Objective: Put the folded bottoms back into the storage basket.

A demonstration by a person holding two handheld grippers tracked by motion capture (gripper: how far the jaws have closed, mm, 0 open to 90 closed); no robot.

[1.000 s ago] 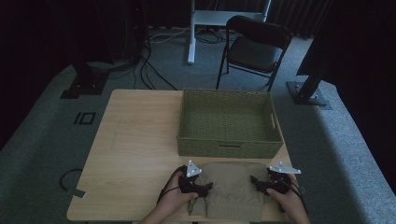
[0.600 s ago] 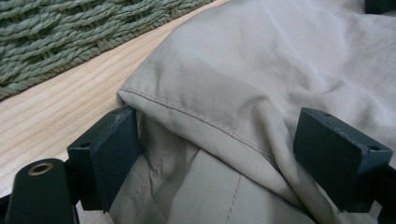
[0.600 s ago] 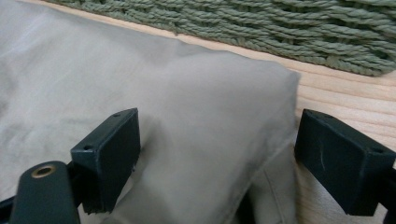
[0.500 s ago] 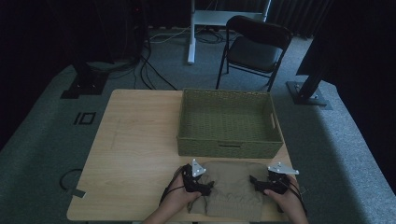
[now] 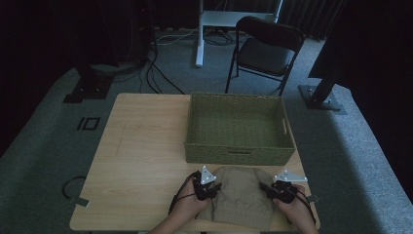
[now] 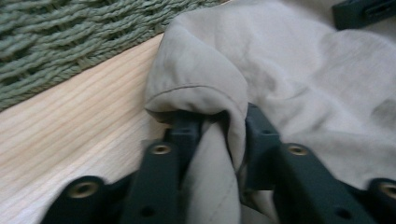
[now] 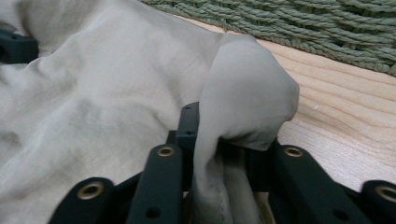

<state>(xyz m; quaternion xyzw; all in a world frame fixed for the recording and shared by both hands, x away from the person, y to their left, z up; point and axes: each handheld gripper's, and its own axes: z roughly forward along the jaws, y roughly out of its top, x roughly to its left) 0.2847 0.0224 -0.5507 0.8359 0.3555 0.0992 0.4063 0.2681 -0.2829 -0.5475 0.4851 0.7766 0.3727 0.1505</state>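
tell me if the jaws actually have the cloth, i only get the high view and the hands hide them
Observer: Yes on the left. In the left gripper view, the left gripper has a fold of the beige cloth pinched between its jaws.
Operator: and the right one
Observer: Same. The right gripper is shut on a bunched fold of the cloth, which bulges over the jaw tips.
Operator: how close is the basket to the grip points
Observer: The woven basket wall runs just beyond a strip of bare table in the right gripper view; the pinched fold does not touch it.
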